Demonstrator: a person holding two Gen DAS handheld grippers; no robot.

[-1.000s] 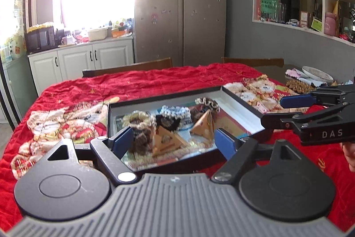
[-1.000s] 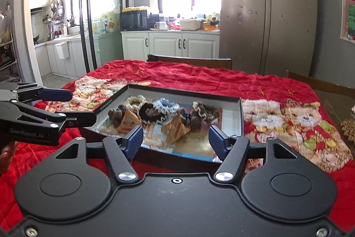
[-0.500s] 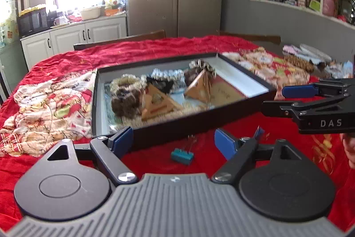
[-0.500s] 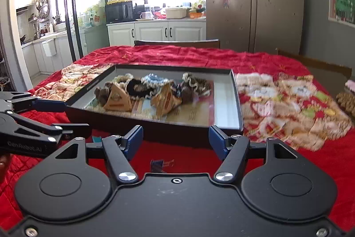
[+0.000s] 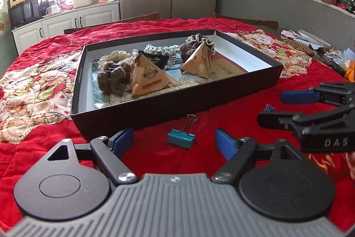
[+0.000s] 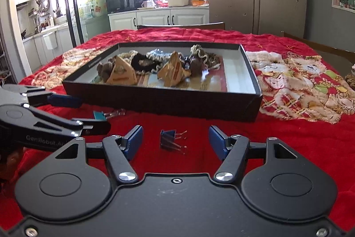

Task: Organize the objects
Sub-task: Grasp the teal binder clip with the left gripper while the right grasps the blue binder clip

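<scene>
Both grippers hang low over the bench, each lined up on a binder clip lying in front of the box. The left gripper (image 5: 174,140) has its blue pads apart with nothing between them but cloth; the teal clip (image 5: 180,139) lies at lower centre of the left view, just ahead of the pads and near the box (image 5: 177,117) wall. The right gripper (image 6: 175,142) likewise stands open and unloaded; the blue clip (image 6: 169,140) lies at centre of the right view, level with the pad tips and roughly midway between them.

Step in hand, as judged: pick up the clips for placing in the box. To do it well, each gripper should come down until the pads straddle the folded metal body, not the wire handles, then close squarely across the body's flat faces. The wire loops are thin and springy and would likely slip or pivot. The two grippers sit close together, so staggering their closures would avoid a knock.

Materials and shapes: the clips are small painted-metal wedges with bright wire handles; the teal one lies on a face with its handles pointing toward the box. The cloth (image 5: 155,159) is a red quilted fabric, soft enough to let a clip sink or drag. The box is a shallow black card tray with a pale interior. It holds fuzzy and crocheted scrunchies (image 5: 114,77) and glossy tan pyramid packets (image 5: 148,79) in the upper-centre of both views.
</scene>
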